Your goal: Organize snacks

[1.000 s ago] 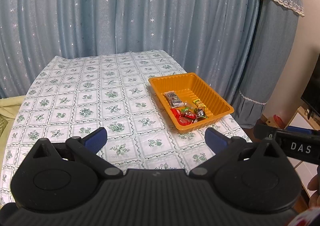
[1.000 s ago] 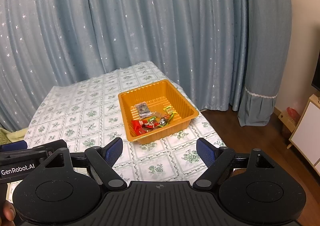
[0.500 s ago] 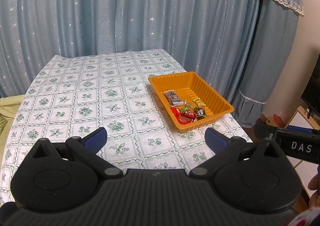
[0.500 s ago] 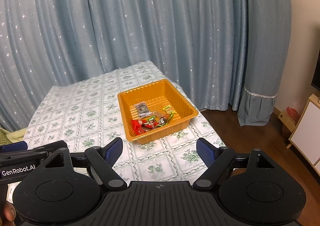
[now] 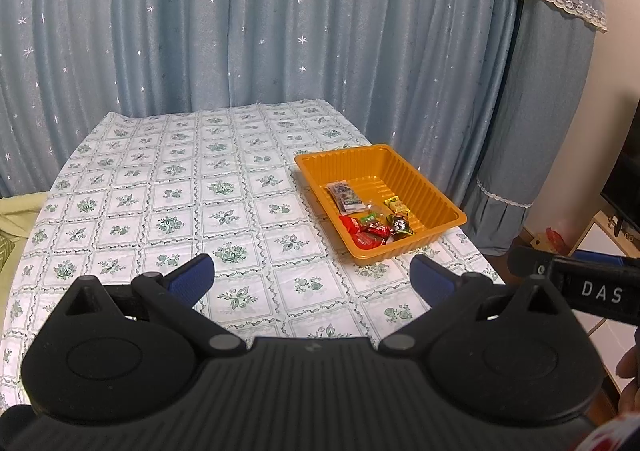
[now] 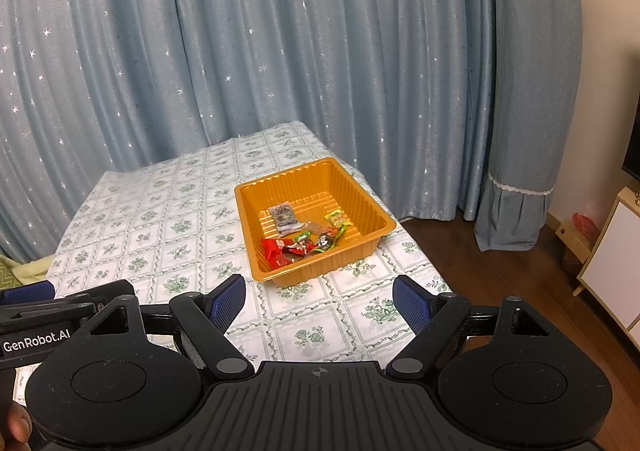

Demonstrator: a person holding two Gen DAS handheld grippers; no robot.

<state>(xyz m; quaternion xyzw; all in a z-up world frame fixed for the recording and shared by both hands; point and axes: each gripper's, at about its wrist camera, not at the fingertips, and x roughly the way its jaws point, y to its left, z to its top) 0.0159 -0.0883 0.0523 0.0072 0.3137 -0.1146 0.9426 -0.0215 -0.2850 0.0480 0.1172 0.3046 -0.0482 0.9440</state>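
**Both grippers held wide above the table, snacks lying in the orange tray**

The left gripper (image 5: 312,277) hangs over the near part of a table covered with a white cloth printed in green floral squares (image 5: 168,187); its blue-padded jaws stand released, nothing between them. The right gripper (image 6: 319,297) likewise has its blue-padded jaws spread apart and empty, pointing down toward the same cloth.

A rectangular orange plastic tray with ribbed walls (image 6: 360,207) sits near the table's right edge, ahead of both grippers and well apart from them. Inside it lie the wrapped snacks: a grey printed packet (image 6: 285,218) toward the middle, red wrappers (image 6: 280,249) in the near corner, a dark wrapper (image 6: 326,241) beside them, and a yellow-green one (image 6: 336,218) further right.

Pale blue curtains with small white stars (image 5: 280,31) hang behind the table. A wooden floor (image 6: 500,271) shows on the right
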